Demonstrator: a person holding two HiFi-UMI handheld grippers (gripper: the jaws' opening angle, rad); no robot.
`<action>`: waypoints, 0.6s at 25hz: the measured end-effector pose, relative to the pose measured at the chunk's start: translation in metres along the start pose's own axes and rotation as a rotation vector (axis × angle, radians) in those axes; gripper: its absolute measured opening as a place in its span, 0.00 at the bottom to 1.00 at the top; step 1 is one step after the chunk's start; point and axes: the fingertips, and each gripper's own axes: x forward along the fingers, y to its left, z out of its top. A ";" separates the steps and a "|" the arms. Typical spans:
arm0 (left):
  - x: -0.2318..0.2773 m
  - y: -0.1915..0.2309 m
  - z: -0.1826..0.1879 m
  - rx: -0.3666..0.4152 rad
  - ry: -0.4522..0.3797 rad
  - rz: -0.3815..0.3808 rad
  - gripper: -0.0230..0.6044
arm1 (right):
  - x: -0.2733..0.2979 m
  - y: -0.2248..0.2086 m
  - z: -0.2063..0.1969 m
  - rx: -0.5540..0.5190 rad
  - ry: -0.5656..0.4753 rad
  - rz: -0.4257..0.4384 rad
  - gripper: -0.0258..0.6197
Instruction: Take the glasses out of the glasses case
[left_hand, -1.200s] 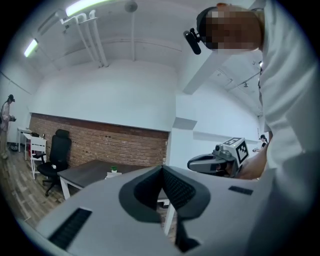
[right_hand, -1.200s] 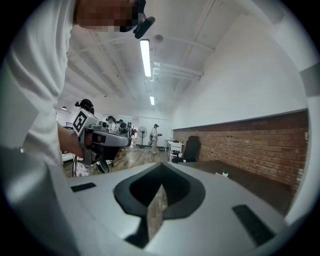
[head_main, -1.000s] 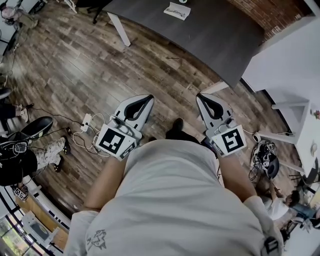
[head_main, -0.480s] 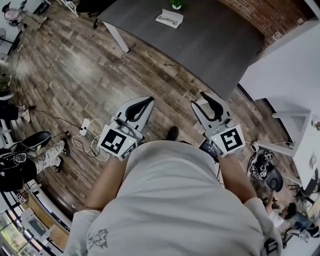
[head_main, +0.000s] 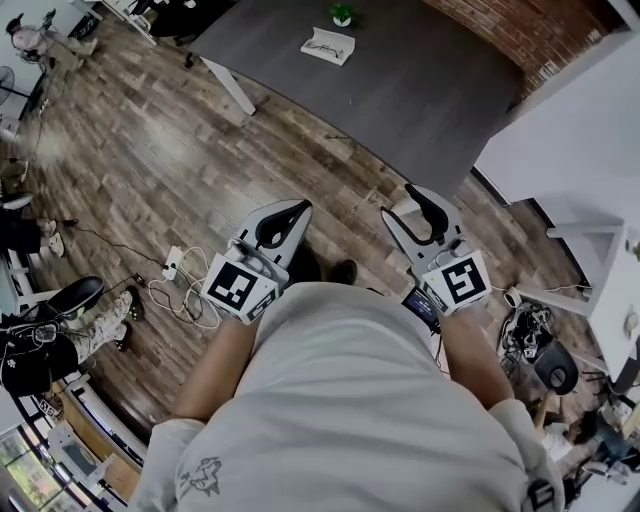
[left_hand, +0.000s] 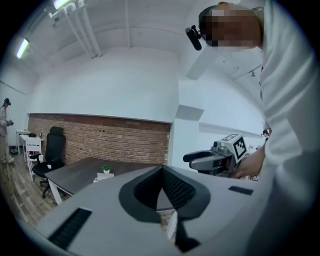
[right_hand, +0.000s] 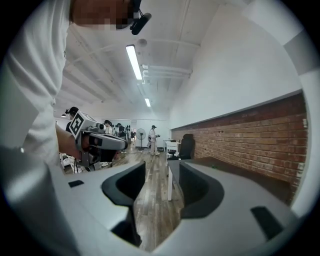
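Note:
A white glasses case (head_main: 328, 46) lies far ahead on the dark grey table (head_main: 420, 80), beside a small green plant (head_main: 343, 14). The left gripper view shows the case (left_hand: 104, 176) as a small white box under the plant (left_hand: 105, 169). Both grippers hang over the wood floor, well short of the table. My left gripper (head_main: 298, 207) is shut, its tips touching (left_hand: 162, 169), and it holds nothing. My right gripper (head_main: 400, 202) has its jaws opening, with a wide gap (right_hand: 162, 172) and nothing between them.
A power strip with white cables (head_main: 175, 268) lies on the floor at left, near a seated person's legs (head_main: 95, 320). A white partition (head_main: 570, 120) stands at right, with more cables (head_main: 525, 320) below it. A brick wall (left_hand: 100, 137) runs behind the table.
The right gripper's jaws have gone from shut to wide apart. The table and case have come lower in the head view as the person moves toward them.

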 end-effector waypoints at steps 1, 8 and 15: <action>0.002 0.000 0.000 0.001 0.000 -0.005 0.05 | -0.001 -0.002 0.000 -0.001 0.000 -0.006 0.38; 0.024 0.020 0.003 -0.020 -0.021 -0.024 0.05 | 0.003 -0.012 -0.005 0.016 0.015 -0.058 0.38; 0.057 0.043 0.009 -0.021 -0.022 -0.061 0.05 | 0.016 -0.038 -0.010 0.033 0.028 -0.100 0.38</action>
